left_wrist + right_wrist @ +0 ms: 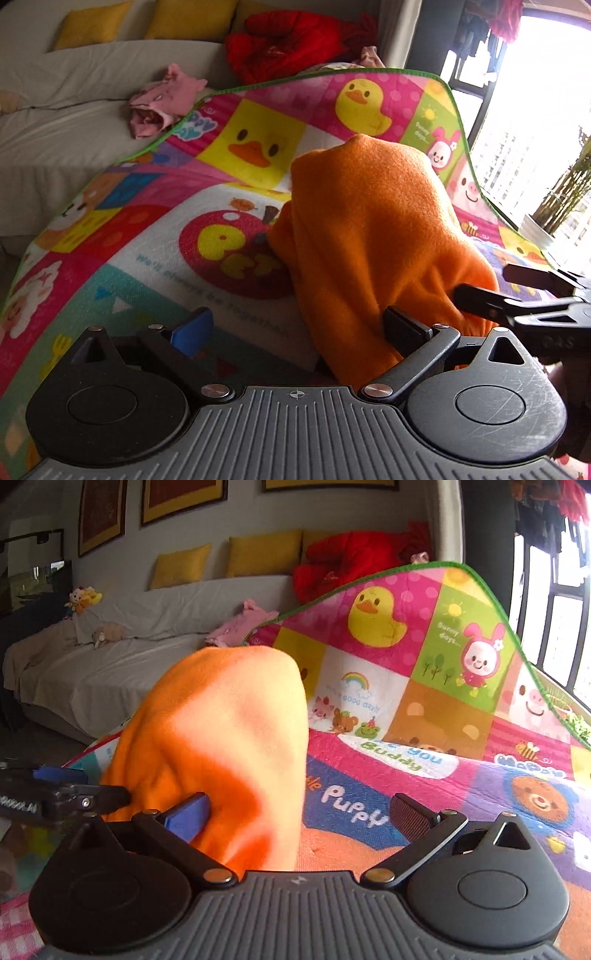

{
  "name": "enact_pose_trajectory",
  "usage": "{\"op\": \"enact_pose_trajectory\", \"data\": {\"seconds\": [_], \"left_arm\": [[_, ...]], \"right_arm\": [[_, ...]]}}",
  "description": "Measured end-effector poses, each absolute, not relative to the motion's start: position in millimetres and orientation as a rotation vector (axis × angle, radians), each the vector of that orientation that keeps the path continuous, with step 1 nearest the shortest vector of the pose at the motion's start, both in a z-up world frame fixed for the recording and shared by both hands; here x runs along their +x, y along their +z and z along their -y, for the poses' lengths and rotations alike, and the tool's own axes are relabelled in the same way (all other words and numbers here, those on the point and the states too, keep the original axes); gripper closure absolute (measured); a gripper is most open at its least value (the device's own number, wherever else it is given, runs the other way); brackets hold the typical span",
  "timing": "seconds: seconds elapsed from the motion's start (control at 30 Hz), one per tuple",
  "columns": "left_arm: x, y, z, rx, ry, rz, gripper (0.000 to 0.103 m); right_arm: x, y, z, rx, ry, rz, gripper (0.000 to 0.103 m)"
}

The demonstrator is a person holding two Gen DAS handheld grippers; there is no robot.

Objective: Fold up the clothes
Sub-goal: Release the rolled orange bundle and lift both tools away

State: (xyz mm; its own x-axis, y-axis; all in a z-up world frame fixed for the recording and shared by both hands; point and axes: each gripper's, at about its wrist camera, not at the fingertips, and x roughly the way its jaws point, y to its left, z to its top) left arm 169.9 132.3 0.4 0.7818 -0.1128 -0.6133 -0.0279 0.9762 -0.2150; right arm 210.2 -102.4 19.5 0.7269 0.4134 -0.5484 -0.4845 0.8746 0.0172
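Cartoon mat (155,229) spread in front, yellow cushions (181,566) lined along a sofa (122,664), framed pictures (101,513) hung above
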Motion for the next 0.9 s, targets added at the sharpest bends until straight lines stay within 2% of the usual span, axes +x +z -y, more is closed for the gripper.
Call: {"op": "enact_pose_trajectory", "data": {"seconds": [0.23,0.47,0.63,0.9], "left_arm": [[176,-15,-147,-0.26,-0.013,-0.704,0.002],[155,-1,-146,-0.32,-0.041,-0.634,0.002],[116,8,-132,-0.299,-0.016,-0.596,0.0],[56,-10,-80,-0.237,0.017,-0.74,0.0]], "right_arm": [[223,9,76,-0.206,0.562,-0.578,0.0],[199,17,116,-0.081,0.595,-0.565,0.0],[162,14,142,-0.083,0.545,-0.631,0.0],[100,-12,179,-0.083,0.427,-0.756,0.0]]}}
